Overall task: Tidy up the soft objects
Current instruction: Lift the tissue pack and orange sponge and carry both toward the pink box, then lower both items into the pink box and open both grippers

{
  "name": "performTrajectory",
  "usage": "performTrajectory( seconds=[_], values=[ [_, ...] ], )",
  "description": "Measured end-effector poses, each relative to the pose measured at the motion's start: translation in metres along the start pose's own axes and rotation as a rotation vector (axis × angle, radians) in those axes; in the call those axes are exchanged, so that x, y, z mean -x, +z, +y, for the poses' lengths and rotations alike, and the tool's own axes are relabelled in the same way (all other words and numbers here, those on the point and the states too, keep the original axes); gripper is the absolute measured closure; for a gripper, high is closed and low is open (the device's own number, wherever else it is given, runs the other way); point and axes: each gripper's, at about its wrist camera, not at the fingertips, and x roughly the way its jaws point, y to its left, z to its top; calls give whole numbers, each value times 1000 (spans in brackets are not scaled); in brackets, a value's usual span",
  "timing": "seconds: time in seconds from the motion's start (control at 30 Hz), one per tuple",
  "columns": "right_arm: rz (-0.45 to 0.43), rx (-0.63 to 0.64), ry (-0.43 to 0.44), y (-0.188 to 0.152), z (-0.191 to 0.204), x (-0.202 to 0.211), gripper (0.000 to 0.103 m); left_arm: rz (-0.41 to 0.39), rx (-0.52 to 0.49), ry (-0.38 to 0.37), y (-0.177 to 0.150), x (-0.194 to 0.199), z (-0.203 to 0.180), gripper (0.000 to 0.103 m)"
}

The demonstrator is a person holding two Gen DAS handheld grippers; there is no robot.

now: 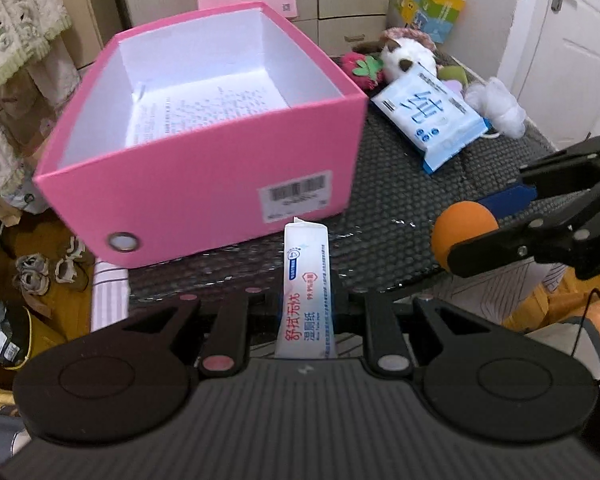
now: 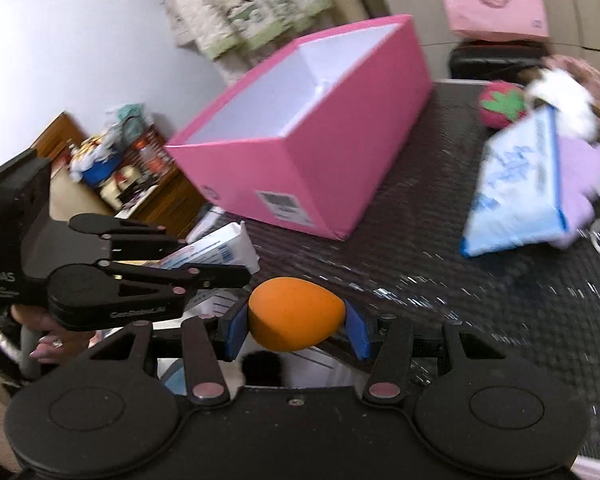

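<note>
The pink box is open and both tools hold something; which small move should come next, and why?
Probably carry the left tool forward over the pink box rim and release its wipes packet inside. The box stands directly ahead, open, with only paper in it. The right tool holding the orange sponge can follow.
</note>
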Motion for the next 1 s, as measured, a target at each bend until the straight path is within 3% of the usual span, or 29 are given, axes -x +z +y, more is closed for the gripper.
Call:
performTrajectory(
  seconds=[0.2,0.33,0.47,0.6,0.77,1.0],
  values=[
    [20,72,51,28,23,-3,47,38,65,-163,12,27,26,85],
    [-6,127,52,45,33,0,47,-7,62,-156,23,38,33,85],
    [-59,179,56,63,39,3,47,-107,41,-138,40,47,39,85],
    [-149,182,17,83,34,0,47,-181,93,-180,61,38,54,85],
    [-184,241,-53,117,31,-5,47,-220,88,-158,89,23,70,85],
    [-163,294,-185,174,16,-37,47,-199,106,-92,141,-11,100,85]
  ],
)
